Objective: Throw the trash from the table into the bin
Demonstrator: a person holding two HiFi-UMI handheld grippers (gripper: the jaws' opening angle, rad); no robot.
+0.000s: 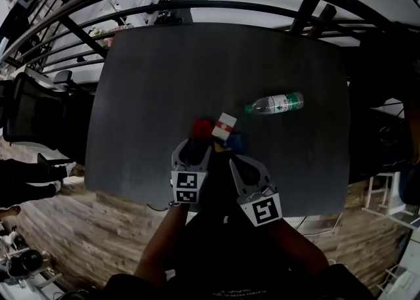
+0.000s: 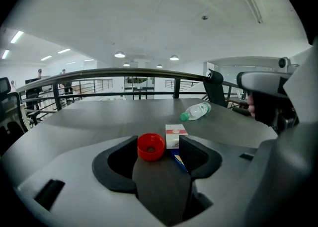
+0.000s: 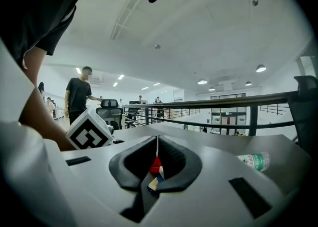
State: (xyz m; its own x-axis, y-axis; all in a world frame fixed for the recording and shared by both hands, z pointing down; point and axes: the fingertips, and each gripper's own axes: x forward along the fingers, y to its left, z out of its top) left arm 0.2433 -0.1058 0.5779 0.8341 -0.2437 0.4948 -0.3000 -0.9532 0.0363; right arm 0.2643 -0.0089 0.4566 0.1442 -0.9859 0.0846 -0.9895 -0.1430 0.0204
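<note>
So four bits of trash on the dark table (image 1: 164,82). The small box (image 1: 224,125) is white with a red band and lies flat near the middle, a bit toward the near edge. Right up against its left is a red cap (image 1: 201,128), round, open side showing. Just beside the box on the near right sits a flat blue packet (image 1: 236,141) with some yellow on it, can't tell what it is. Further right and a bit behind the box, apart from it, a clear water bottle (image 1: 275,104) with green cap and label lies on its side, cap end pointing toward the box.
</note>
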